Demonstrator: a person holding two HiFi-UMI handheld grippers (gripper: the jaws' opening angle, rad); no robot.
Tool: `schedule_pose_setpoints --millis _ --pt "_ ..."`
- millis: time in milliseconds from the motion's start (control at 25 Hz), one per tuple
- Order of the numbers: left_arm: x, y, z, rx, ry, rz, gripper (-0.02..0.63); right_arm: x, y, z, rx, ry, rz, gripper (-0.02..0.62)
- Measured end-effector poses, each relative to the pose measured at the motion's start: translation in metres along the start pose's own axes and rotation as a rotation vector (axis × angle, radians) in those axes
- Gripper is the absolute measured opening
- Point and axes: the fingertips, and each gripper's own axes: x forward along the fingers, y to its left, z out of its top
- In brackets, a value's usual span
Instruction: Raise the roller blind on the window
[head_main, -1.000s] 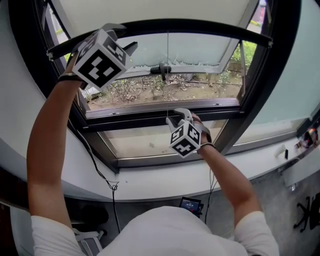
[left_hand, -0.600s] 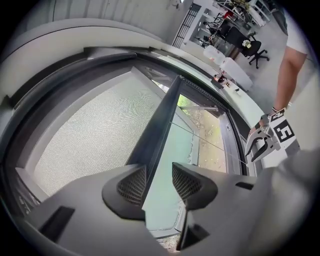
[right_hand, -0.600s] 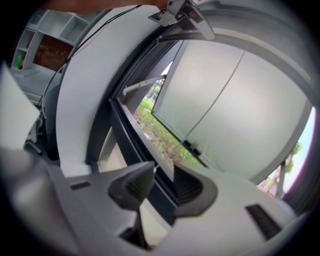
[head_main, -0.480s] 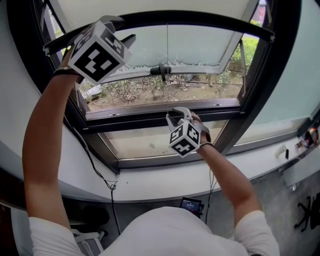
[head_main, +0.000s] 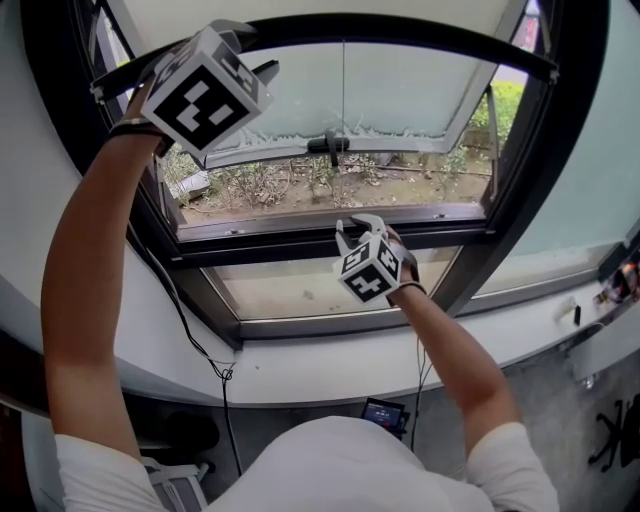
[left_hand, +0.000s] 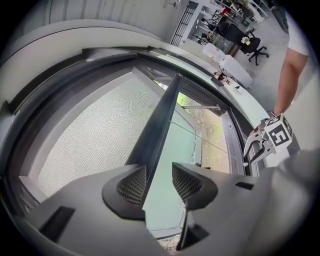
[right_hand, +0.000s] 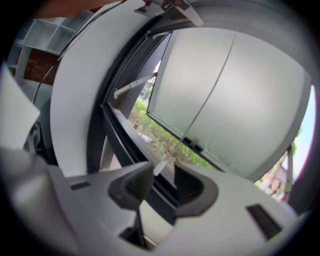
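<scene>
The blind's bottom bar (head_main: 400, 28) crosses the opening's top; below it (inside the window frame (head_main: 562, 150)) room is free.

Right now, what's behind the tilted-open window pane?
The frosted pane hides whatever is directly behind it; under its lower edge show bare soil, low shrubs and grass.

The left gripper (left_hand: 158, 176) is held high on an outstretched arm, jaws apart; the right gripper (right_hand: 163, 180) is held lower, jaws slightly parted.
</scene>
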Motion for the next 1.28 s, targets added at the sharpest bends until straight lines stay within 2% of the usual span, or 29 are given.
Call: schedule_pose_setpoints --millis 200,600,760,1080,1280 --pt "0.001 0.003 0.001 0.014 0.007 -0.001 0.175 0.017 -0.003 0.0 0.103 0.016 0.025 0.124" --pt "0.001 0.006 0.001 0.015 0.012 -0.005 0.175 0.036 -0.002 0.011 0.14 0.013 0.024 0.123" --pt "0.001 0.007 0.003 0.013 0.005 0.005 0.175 0.033 -0.004 0.013 0.104 0.001 0.005 0.069" --pt "0.0 0.007 0.002 0.006 -0.006 0.021 0.175 0.021 0.003 0.006 -0.017 -0.027 -0.073 0.061" --pt "-0.001 0.01 0.004 0.003 -0.034 0.041 0.175 0.011 0.005 0.006 -0.015 -0.046 -0.091 0.061"
